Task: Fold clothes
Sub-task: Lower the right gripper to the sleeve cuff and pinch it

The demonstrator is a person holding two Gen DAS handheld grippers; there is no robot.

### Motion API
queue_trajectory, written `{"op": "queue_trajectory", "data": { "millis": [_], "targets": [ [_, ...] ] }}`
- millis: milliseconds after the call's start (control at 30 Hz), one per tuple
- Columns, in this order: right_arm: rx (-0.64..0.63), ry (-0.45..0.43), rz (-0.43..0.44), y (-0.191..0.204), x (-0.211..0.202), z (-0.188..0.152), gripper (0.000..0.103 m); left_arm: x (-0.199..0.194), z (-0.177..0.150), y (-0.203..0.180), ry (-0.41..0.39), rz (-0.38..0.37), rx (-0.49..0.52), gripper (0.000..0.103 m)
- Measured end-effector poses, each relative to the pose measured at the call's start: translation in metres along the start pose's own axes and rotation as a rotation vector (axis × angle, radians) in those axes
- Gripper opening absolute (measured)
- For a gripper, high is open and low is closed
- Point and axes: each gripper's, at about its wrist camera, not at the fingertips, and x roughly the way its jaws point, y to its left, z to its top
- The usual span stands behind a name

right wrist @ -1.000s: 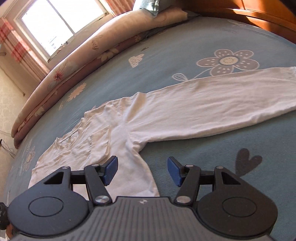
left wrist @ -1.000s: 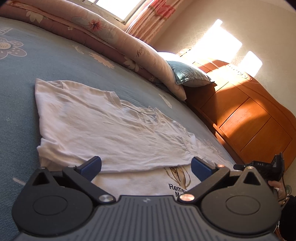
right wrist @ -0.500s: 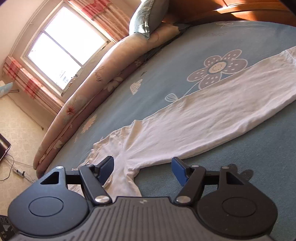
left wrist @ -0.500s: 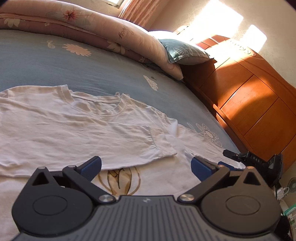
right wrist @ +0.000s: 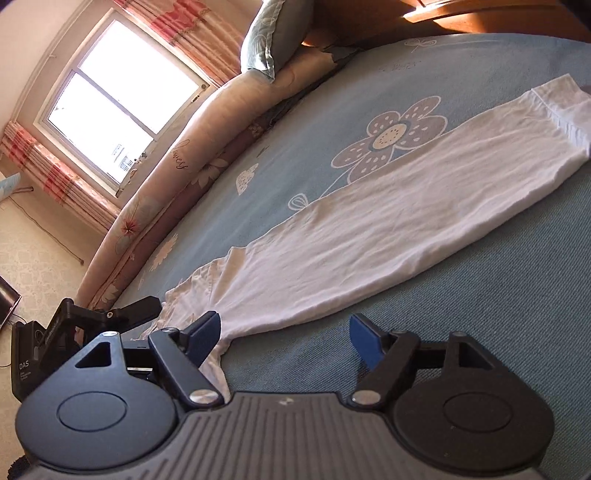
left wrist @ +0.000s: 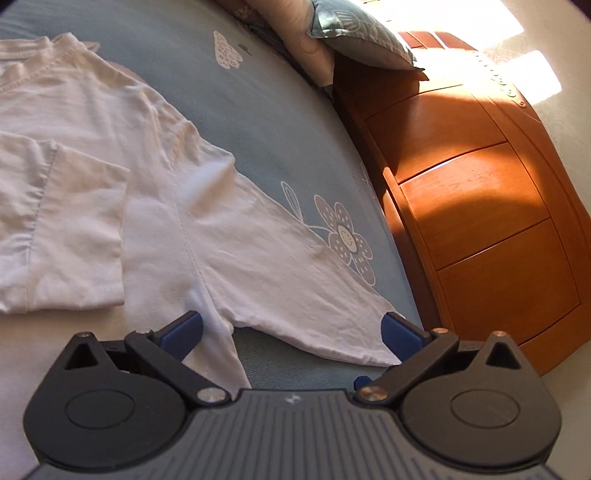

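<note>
A white long-sleeved shirt (left wrist: 110, 155) lies flat on the blue bedspread (left wrist: 280, 110). One sleeve is folded across its chest at the left. The other sleeve (right wrist: 388, 229) stretches out to the right, its cuff (right wrist: 557, 107) near the bed's far edge. My left gripper (left wrist: 291, 332) is open, low over the armpit and the lower edge of that sleeve, with nothing between its fingers. My right gripper (right wrist: 284, 332) is also open, hovering by the sleeve's root, its left pad (right wrist: 205, 332) over the cloth. The left gripper's body (right wrist: 74, 332) shows at the left of the right wrist view.
A wooden headboard (left wrist: 487, 206) runs along the bed's right side. A rolled floral quilt (right wrist: 177, 173) and a teal pillow (right wrist: 273, 33) lie along the far edge under a window (right wrist: 122, 99) with red curtains. Floor (right wrist: 33, 236) shows beyond the bed at the left.
Both grippers have swung to the right along the shirt, from its body toward the outstretched sleeve. The left one now sits over the armpit; both stay open.
</note>
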Motion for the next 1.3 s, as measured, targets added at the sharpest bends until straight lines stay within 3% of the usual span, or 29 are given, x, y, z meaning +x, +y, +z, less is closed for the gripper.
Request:
{"op": "queue_trajectory", "data": {
  "millis": [200, 367, 433, 633, 767, 933, 1033, 1100, 1133, 1300],
  "targets": [
    [0.055, -0.012, 0.072, -0.012, -0.013, 0.01, 0.082, 0.002, -0.009, -0.007, 0.004, 0.033, 0.026, 0.102],
    [0.183, 0.119, 0.256, -0.013, 0.012, 0.002, 0.082, -0.014, -0.011, 0.005, -0.014, 0.003, -0.031, 0.102],
    [0.186, 0.159, 0.285, -0.004, 0.028, -0.004, 0.082, -0.016, -0.01, 0.013, -0.027, -0.041, -0.084, 0.102],
    [0.24, 0.225, 0.301, 0.014, 0.074, -0.015, 0.082, -0.021, -0.005, 0.035, -0.068, -0.171, -0.243, 0.102],
    [0.163, 0.221, 0.266, 0.032, 0.088, -0.017, 0.081, -0.024, -0.003, 0.049, -0.089, -0.253, -0.341, 0.102],
    [0.125, 0.207, 0.219, 0.043, 0.106, -0.011, 0.077, -0.017, -0.001, 0.051, -0.068, -0.27, -0.339, 0.102],
    [0.108, 0.183, 0.18, 0.037, 0.111, -0.008, 0.053, -0.015, 0.001, 0.051, -0.059, -0.277, -0.339, 0.102],
    [0.1, 0.171, 0.138, 0.03, 0.115, -0.007, 0.014, -0.014, 0.002, 0.051, -0.051, -0.277, -0.338, 0.102],
    [0.109, 0.169, 0.132, 0.025, 0.115, -0.006, 0.008, -0.013, 0.002, 0.05, -0.048, -0.275, -0.337, 0.102],
    [0.066, 0.151, 0.1, 0.03, 0.111, -0.005, 0.008, -0.006, 0.003, 0.04, -0.012, -0.218, -0.298, 0.102]
  ]
}}
